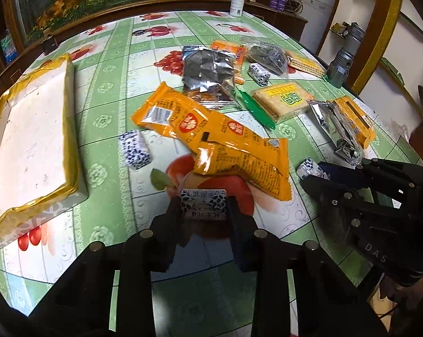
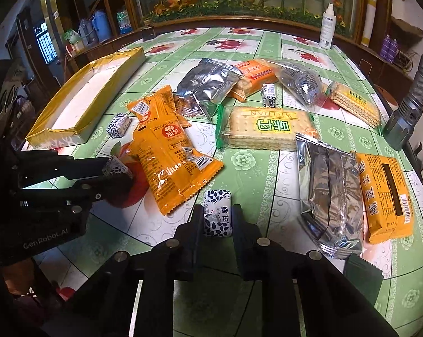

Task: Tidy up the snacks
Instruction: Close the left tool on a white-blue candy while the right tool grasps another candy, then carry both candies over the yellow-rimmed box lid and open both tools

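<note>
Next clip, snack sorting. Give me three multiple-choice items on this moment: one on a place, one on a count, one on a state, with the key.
1. Where does the yellow-rimmed tray lie, against the orange packets?
A) to their left
B) to their right
C) under them
2. How many small blue-and-white candies show?
A) two
B) four
C) six
3. The right tool is:
A) open, empty
B) shut on a candy
C) shut on an orange packet

Key:
1 A, left of them in both views.
2 B, two lie loose, one is in the left tool, one in the right.
3 B, its fingers press a candy's sides.
</note>
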